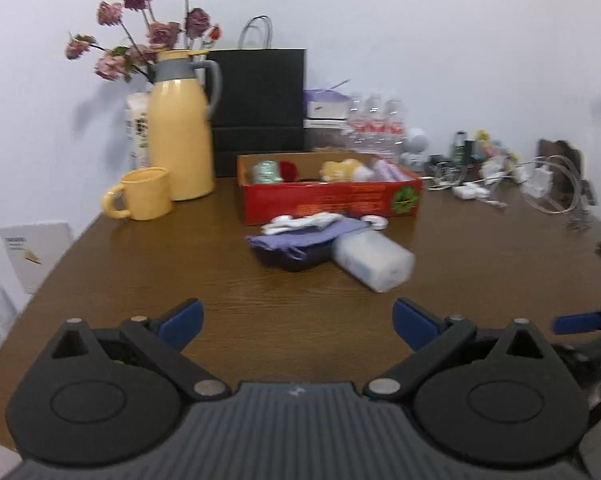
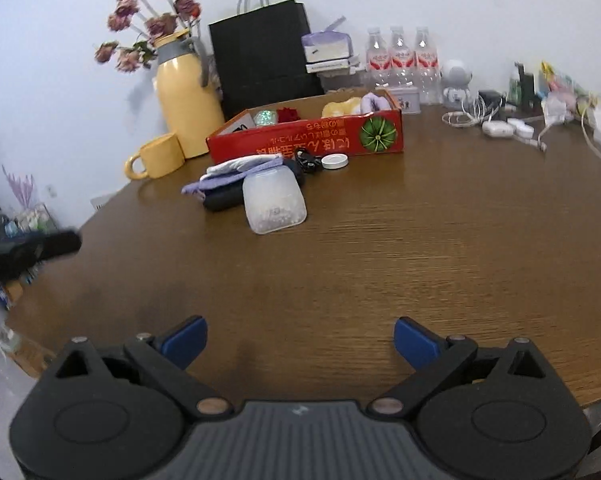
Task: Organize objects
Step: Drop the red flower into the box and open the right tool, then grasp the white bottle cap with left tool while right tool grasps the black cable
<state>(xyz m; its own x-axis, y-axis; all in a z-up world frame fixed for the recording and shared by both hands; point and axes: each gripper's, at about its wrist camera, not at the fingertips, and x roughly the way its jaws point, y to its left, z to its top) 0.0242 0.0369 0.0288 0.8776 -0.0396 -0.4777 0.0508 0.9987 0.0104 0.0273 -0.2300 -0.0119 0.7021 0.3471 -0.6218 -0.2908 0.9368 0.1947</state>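
A red cardboard box [image 1: 332,198] [image 2: 312,138] sits mid-table holding several small items. In front of it lie a clear plastic container [image 1: 370,258] [image 2: 274,199] on its side, a purple cloth [image 1: 300,236] [image 2: 232,178] over a dark object, a white cloth [image 1: 300,222] and a white round lid [image 2: 334,161]. My left gripper [image 1: 298,322] is open and empty above the near table. My right gripper [image 2: 300,342] is open and empty, well short of the container. The right gripper's blue fingertip shows in the left wrist view [image 1: 576,322].
A yellow jug [image 1: 180,132] [image 2: 186,100] with dried flowers and a yellow mug [image 1: 142,194] [image 2: 156,156] stand at the back left. A black paper bag [image 1: 260,108] [image 2: 264,56], water bottles [image 2: 398,62] and cables [image 2: 500,120] line the back. The table edge runs along the left.
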